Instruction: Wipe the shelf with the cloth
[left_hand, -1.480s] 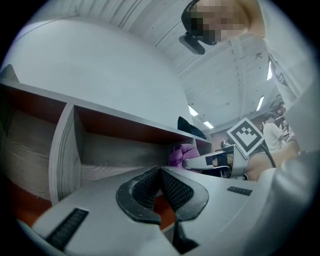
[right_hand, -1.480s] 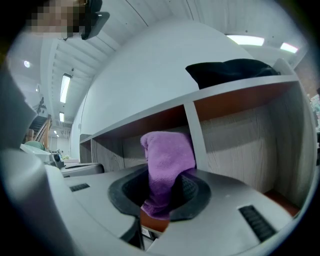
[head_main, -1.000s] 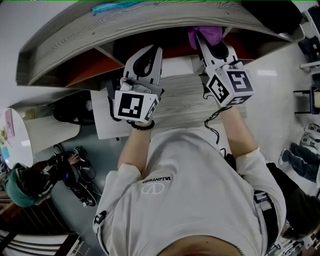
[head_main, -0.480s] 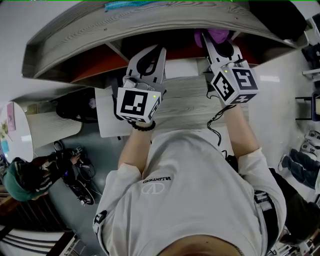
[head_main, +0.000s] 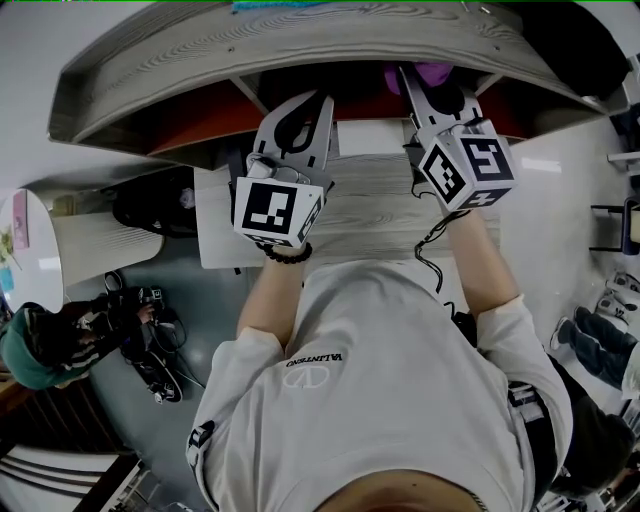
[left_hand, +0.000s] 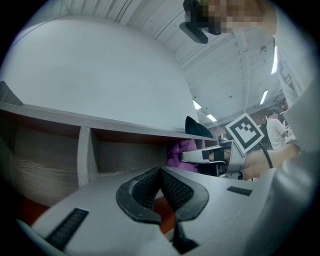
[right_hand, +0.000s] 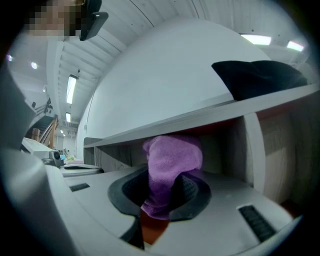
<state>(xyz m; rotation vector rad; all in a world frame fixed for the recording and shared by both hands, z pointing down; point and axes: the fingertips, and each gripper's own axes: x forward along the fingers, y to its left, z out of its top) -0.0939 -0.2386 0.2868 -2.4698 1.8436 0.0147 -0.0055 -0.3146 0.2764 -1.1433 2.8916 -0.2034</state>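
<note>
Head view: cloth (head_main: 435, 72) mostly hid. under shelf (head_main: 300, 42).

Shelf (head_main: 300, 50) bays stand open in front, parted by an upright divider (left_hand: 84, 155).

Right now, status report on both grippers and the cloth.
Right gripper shut on purple cloth, at the shelf opening. Left gripper shut, empty. Nothing seen blocking the opening.
</note>
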